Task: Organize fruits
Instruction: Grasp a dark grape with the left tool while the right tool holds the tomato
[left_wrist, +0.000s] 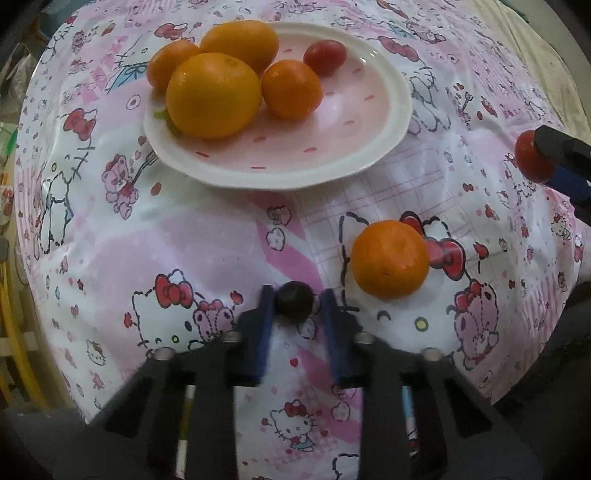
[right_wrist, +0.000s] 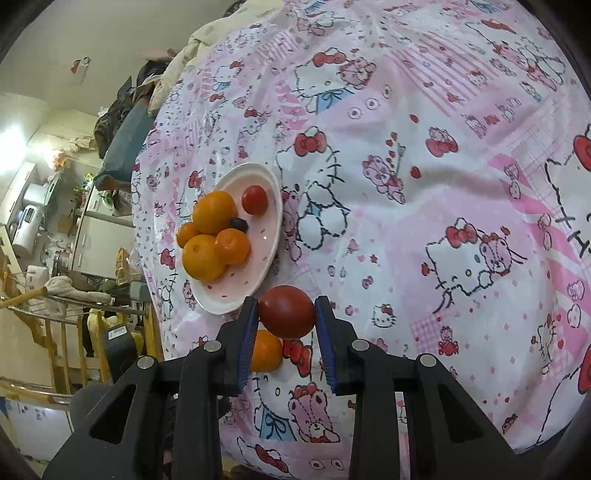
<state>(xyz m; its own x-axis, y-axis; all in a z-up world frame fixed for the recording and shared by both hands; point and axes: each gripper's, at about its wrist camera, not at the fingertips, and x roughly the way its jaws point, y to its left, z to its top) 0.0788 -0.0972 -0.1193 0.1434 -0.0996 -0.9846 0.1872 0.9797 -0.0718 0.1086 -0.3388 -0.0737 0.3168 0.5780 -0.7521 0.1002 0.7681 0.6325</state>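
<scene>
A white plate (left_wrist: 373, 147) with a pink centre holds several oranges (left_wrist: 214, 94), a yellow mango (left_wrist: 242, 42) and a small red tomato (left_wrist: 325, 55). My left gripper (left_wrist: 297, 301) points down at the cloth and is shut on a small dark round fruit (left_wrist: 294, 300). A loose tangerine (left_wrist: 389, 258) lies on the cloth just to its right. My right gripper (right_wrist: 287, 314) is shut on a red tomato (right_wrist: 287, 311), held above the cloth beside the plate (right_wrist: 229, 304). The right wrist view shows another dark fruit (right_wrist: 239, 223) on the plate and the loose tangerine (right_wrist: 266, 352) partly behind a finger.
A pink cartoon-cat tablecloth (left_wrist: 192, 240) covers the table. Bedding and clothes (right_wrist: 177, 62) are piled at its far end. Beyond the table's left edge, the right wrist view shows a cluttered room with a yellow rail (right_wrist: 22, 299) and appliances.
</scene>
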